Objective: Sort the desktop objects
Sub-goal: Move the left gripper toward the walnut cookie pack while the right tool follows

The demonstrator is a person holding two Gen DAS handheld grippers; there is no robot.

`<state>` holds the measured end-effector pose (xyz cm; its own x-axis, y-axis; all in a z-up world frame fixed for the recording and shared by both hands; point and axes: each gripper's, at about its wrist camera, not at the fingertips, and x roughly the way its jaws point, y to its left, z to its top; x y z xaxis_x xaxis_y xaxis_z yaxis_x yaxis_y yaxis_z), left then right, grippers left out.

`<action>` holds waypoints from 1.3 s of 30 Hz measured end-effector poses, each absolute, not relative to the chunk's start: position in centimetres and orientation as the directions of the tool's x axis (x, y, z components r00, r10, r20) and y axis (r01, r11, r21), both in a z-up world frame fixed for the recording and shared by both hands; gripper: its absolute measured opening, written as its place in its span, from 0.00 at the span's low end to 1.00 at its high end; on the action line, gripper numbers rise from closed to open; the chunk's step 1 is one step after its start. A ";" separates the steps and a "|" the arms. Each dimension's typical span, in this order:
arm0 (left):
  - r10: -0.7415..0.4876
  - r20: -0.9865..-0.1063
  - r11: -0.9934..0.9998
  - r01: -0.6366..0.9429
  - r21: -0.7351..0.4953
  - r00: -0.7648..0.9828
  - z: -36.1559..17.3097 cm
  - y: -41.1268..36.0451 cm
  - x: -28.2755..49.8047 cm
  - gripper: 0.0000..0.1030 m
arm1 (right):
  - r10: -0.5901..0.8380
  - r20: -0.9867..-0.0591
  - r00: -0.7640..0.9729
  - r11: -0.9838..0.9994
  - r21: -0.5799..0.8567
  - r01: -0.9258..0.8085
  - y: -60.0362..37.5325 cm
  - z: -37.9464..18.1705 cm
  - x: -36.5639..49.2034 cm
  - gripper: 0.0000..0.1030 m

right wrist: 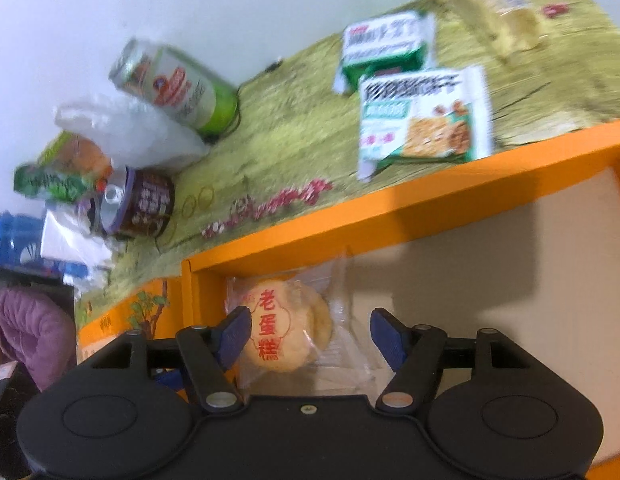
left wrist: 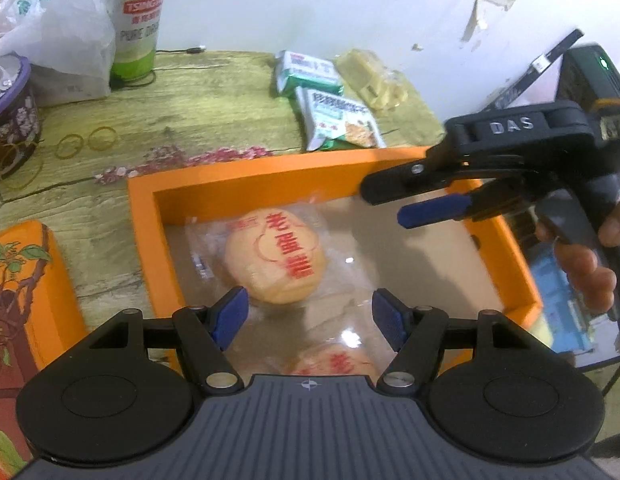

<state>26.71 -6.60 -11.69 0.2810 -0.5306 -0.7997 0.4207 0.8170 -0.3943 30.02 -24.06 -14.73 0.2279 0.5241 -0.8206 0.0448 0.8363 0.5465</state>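
My left gripper (left wrist: 307, 316): spread, empty, over the orange box (left wrist: 245, 178); a wrapped cake (left wrist: 275, 256) printed 老蛋糕 lies just ahead inside. Right gripper (right wrist: 310, 338): spread, same cake (right wrist: 287, 328) between its fingers, unpinched. Beyond, on the worktop (left wrist: 213, 92): green packets (left wrist: 342, 124), unreadable; can (left wrist: 137, 20) marked "PURE DRA…".

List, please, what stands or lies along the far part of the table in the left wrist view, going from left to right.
Purple-lidded can → white plastic bag → tall green and white can → two green snack packets → pale yellow wrapped snack.
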 end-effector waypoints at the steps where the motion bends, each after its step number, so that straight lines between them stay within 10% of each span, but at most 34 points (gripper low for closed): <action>1: -0.543 -0.793 0.808 0.426 -0.406 0.275 -11.5 -6.8 26.8 0.67 | 0.521 -0.818 0.244 0.835 0.548 0.054 -24.7 -14.2 29.8 0.63; 22: -0.424 -0.796 0.884 0.388 -0.261 0.432 -4.5 -13.2 33.4 0.67 | 0.526 -0.749 0.402 0.818 0.575 -0.001 -32.7 -9.4 36.0 0.71; 39: -0.397 -0.789 0.911 0.303 -0.278 0.469 -8.4 -18.3 39.2 0.94 | 0.521 -0.788 0.329 0.831 0.556 0.017 -34.9 -13.0 41.8 0.71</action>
